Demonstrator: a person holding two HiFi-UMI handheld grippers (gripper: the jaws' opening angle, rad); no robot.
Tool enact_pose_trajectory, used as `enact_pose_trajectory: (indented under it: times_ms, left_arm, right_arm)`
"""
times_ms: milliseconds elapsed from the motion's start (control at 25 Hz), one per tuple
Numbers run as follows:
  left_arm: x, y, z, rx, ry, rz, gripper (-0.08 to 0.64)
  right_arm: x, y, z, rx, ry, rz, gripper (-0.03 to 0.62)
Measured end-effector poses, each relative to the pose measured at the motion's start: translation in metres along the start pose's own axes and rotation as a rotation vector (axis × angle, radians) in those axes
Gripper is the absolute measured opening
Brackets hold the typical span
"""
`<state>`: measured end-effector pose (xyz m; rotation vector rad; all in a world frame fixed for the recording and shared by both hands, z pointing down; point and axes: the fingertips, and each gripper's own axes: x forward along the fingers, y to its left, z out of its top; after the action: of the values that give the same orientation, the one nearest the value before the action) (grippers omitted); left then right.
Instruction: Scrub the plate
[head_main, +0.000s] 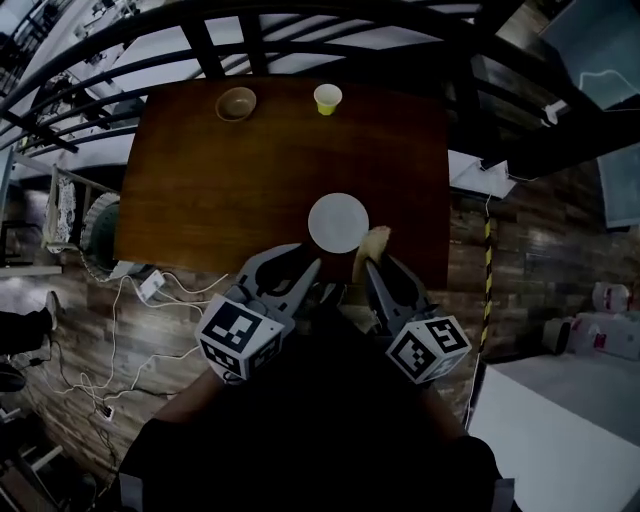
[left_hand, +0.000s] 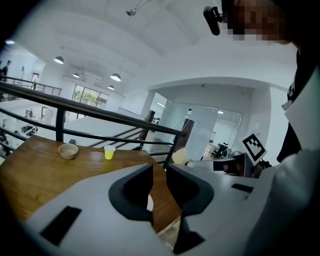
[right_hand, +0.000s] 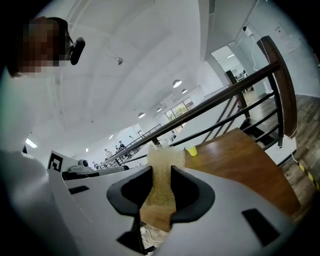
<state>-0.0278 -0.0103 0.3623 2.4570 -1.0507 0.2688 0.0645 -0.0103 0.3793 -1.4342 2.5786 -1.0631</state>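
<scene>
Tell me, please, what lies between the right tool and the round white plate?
Only the yellowish sponge clamped in the right tool, its tip beside the round white plate; the head view shows it.

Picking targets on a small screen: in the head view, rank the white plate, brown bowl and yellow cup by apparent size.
1. white plate, clearly largest, though nearest the camera
2. brown bowl
3. yellow cup, slightly smaller than the bowl; both sit at the table's far edge
</scene>
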Motion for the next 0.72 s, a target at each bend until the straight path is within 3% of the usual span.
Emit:
enact_pose_trajectory:
  times_ms: [280,720]
  left_arm:
    - [0.056,0.053,-0.009,0.033,0.096,0.135,0.094]
    - [0.121,0.115,-0.106,0.002,0.330,0.077,0.094]
  right_arm:
    - [0.048,-0.075,0.007,-0.024,0.114,-0.016,0.127]
    - [0.151,-0.120,-0.068,0.010,0.310,-0.070,0.127]
